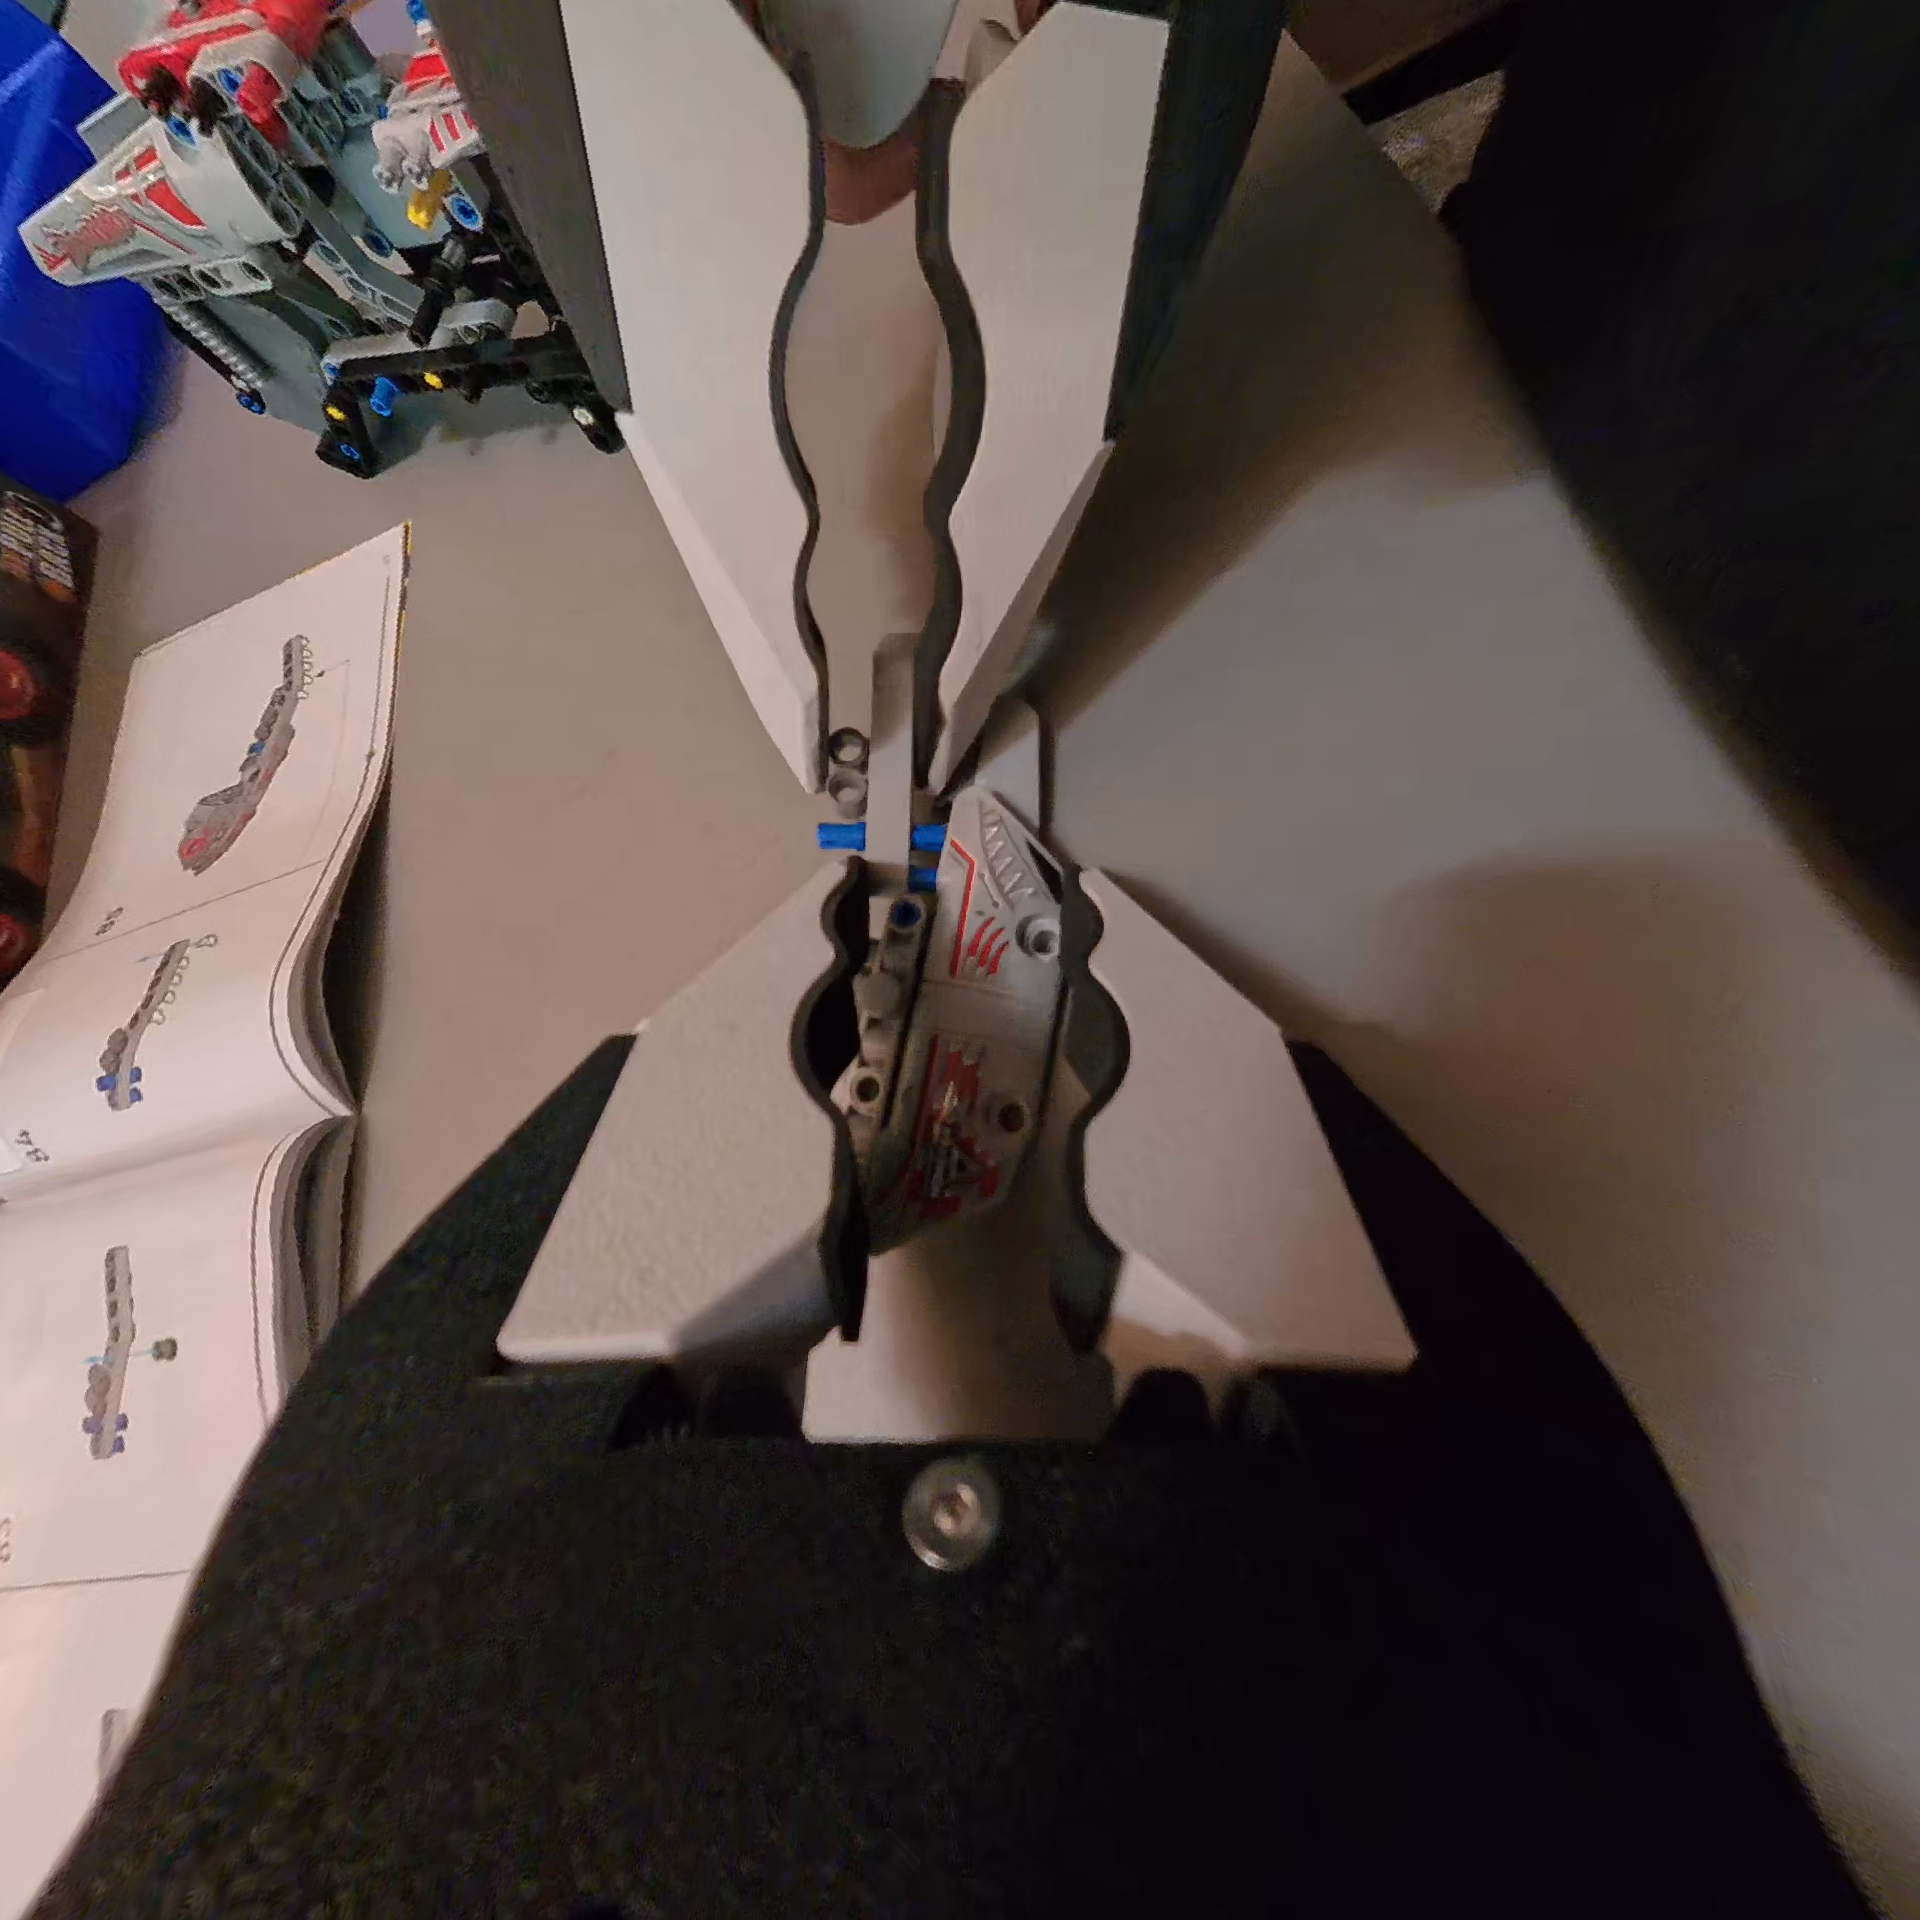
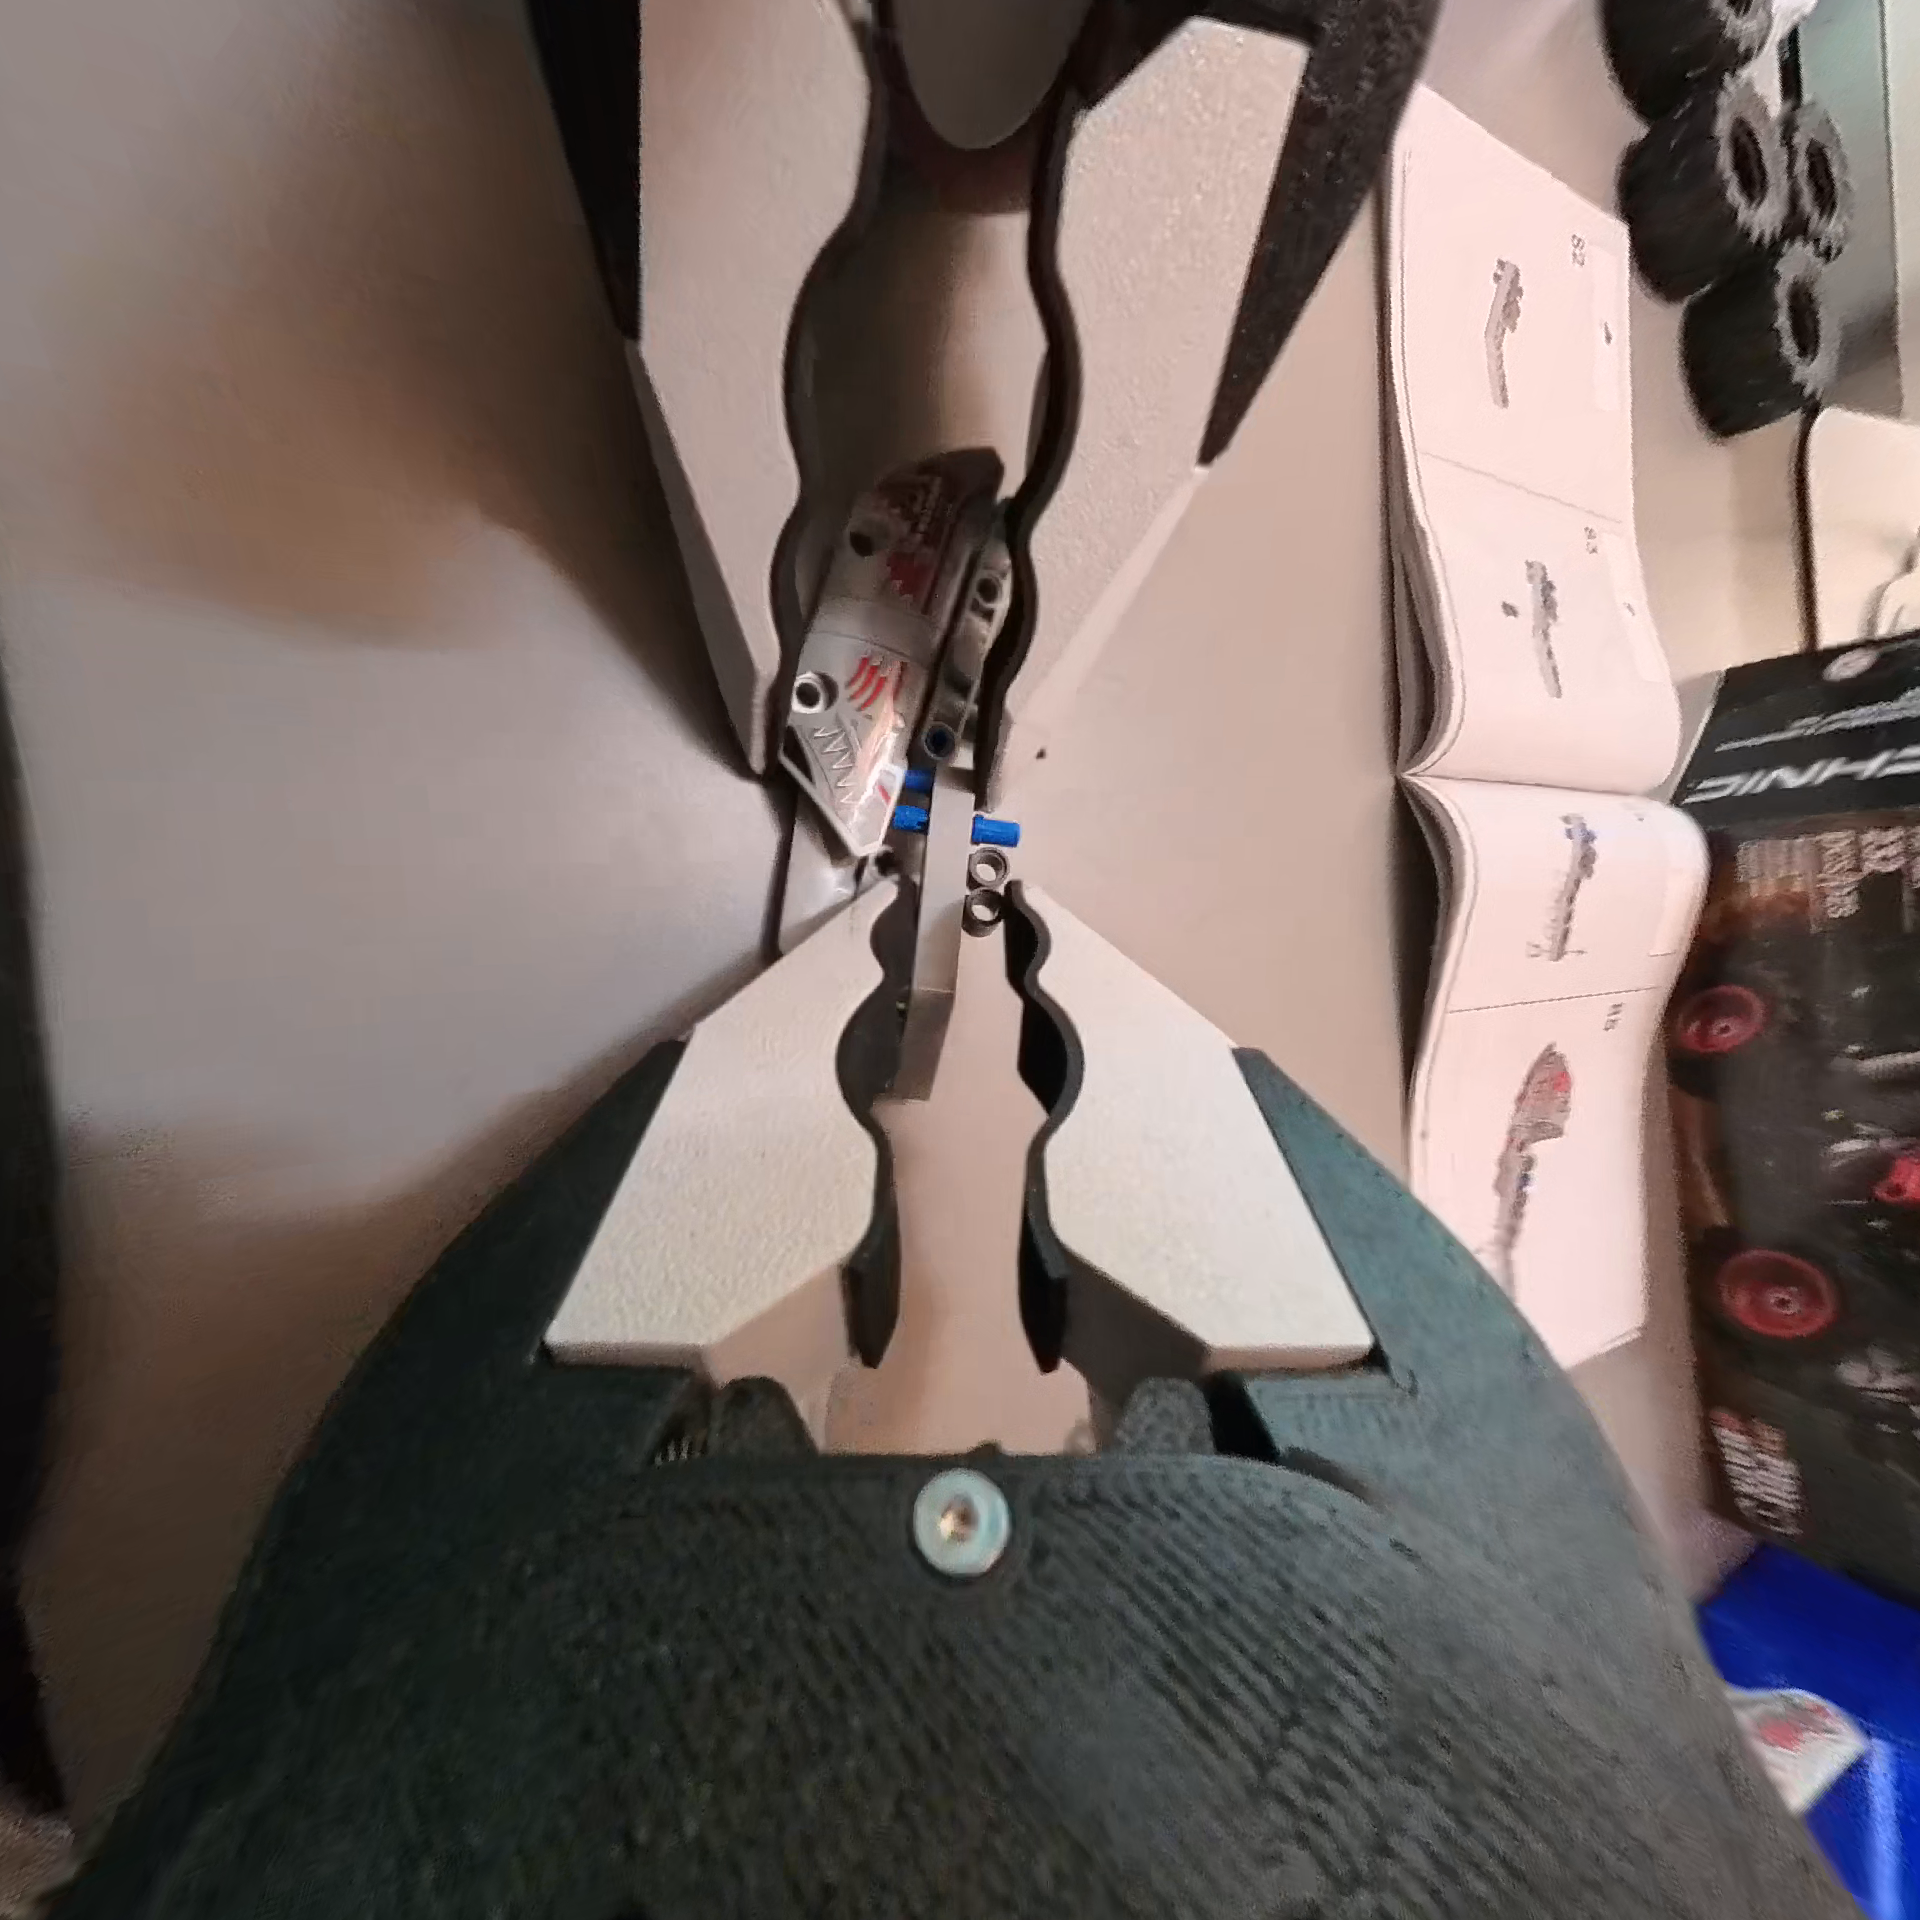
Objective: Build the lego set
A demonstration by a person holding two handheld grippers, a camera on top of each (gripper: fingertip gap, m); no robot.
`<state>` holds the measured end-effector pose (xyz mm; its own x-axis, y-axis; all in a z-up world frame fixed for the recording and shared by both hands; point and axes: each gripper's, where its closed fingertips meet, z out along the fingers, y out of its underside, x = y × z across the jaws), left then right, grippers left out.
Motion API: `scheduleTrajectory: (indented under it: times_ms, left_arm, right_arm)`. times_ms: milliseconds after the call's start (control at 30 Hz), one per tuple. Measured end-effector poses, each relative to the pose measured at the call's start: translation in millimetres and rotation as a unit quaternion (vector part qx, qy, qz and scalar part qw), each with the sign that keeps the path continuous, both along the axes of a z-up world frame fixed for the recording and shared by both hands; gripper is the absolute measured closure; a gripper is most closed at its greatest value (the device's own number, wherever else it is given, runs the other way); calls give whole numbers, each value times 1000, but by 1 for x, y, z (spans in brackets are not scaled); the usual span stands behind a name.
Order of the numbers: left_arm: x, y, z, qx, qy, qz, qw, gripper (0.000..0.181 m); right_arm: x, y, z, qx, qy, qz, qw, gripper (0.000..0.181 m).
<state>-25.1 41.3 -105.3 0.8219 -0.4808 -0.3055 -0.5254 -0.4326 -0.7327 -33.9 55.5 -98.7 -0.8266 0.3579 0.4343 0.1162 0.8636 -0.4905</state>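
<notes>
My left gripper (image 1: 961,902) is shut on a grey shark-print panel (image 1: 987,997) with red and white stickers and a dark grey beam (image 1: 888,997) fixed beside it. My right gripper (image 2: 954,906) is shut on a light grey beam (image 2: 940,935) with blue pins (image 2: 995,829) and two grey bushes (image 2: 985,883) on its side. The two grippers meet tip to tip above the table. The beam's pinned end (image 1: 894,821) touches the front of the panel assembly (image 2: 873,644). In the left wrist view the right gripper (image 1: 883,779) comes in from the top.
The partly built red and grey model (image 1: 312,229) stands at the far left before a blue bin (image 1: 52,291). An open instruction booklet (image 1: 187,935) (image 2: 1517,727) lies beside the grippers. The set's box (image 2: 1818,1039) and several black tyres (image 2: 1745,187) lie beyond it. Left and right tips are no more than a few centimetres apart.
</notes>
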Motion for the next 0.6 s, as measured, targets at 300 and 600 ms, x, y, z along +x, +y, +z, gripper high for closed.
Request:
scheduleTrajectory:
  times_ms: [300, 600]
  left_arm:
    - [2, 1, 0, 5, 16, 8, 1000, 146]
    - [-14, 4, 4, 40, 60, 31, 997, 149]
  right_arm:
    - [0, 0, 0, -27, -15, -32, 999, 167]
    - [-8, 2, 3, -29, -11, -27, 999, 166]
